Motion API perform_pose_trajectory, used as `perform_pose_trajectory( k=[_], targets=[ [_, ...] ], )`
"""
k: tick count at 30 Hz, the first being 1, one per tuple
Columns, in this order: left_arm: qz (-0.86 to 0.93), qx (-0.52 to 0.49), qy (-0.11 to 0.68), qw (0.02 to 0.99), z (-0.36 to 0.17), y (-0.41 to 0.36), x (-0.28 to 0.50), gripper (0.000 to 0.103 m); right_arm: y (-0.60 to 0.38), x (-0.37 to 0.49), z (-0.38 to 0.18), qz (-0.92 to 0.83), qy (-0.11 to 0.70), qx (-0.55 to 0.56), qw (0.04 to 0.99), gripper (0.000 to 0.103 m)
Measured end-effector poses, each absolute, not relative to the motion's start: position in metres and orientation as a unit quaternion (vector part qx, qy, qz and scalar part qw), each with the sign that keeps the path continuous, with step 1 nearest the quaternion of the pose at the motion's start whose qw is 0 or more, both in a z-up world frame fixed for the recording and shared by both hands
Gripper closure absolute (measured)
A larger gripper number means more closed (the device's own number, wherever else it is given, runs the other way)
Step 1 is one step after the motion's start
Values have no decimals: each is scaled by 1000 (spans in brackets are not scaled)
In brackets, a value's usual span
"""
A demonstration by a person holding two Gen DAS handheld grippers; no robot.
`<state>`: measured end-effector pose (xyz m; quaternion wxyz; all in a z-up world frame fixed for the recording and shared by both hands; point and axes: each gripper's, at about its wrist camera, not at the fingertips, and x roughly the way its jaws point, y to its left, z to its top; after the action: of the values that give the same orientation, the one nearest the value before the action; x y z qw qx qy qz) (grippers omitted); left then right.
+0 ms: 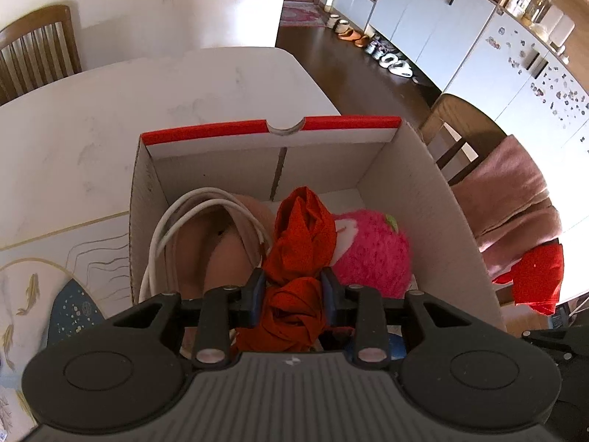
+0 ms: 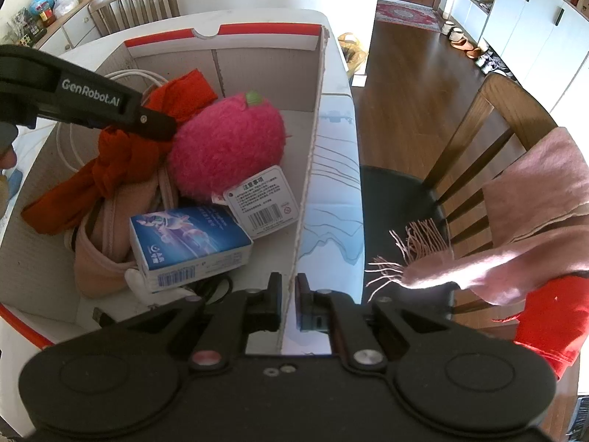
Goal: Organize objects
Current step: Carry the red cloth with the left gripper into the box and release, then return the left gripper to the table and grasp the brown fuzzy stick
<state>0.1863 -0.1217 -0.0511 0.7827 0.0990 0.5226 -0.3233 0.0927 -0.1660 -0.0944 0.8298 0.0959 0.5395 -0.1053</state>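
Two tools: my left tool (image 1: 293, 287) grips the red cloth (image 1: 302, 243) over the box; my right tool (image 2: 288, 294) pinches the box wall (image 2: 313, 140).

Wooden chair (image 2: 489, 140) draped with pink fringed scarf (image 2: 515, 228), white cabinets (image 1: 434, 11), shoes (image 1: 386, 55) along floor

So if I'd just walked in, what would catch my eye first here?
Probably the fuzzy pink plush toy in the middle of the open cardboard box on the table, with a knotted red cloth beside it, pinched in the left gripper. Next, the right gripper clamping the box's side wall, and the pink fringed scarf draped over a wooden chair to the right.
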Motion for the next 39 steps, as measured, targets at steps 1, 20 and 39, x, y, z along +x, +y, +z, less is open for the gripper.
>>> perform_pose_trajectory(
  k=[1,20,39],
  targets=[
    [-324,99,523,782,-52,-122,186,71,-166,93,-95,-106,540,96,830,97],
    [-355,91,484,795,-27,-98,171,37,-162,93,-94,-109,542,91,829,97],
    [-375,86,412,826,28,-16,141,37,-161,93,-92,-112,545,84,827,97]
  ],
)
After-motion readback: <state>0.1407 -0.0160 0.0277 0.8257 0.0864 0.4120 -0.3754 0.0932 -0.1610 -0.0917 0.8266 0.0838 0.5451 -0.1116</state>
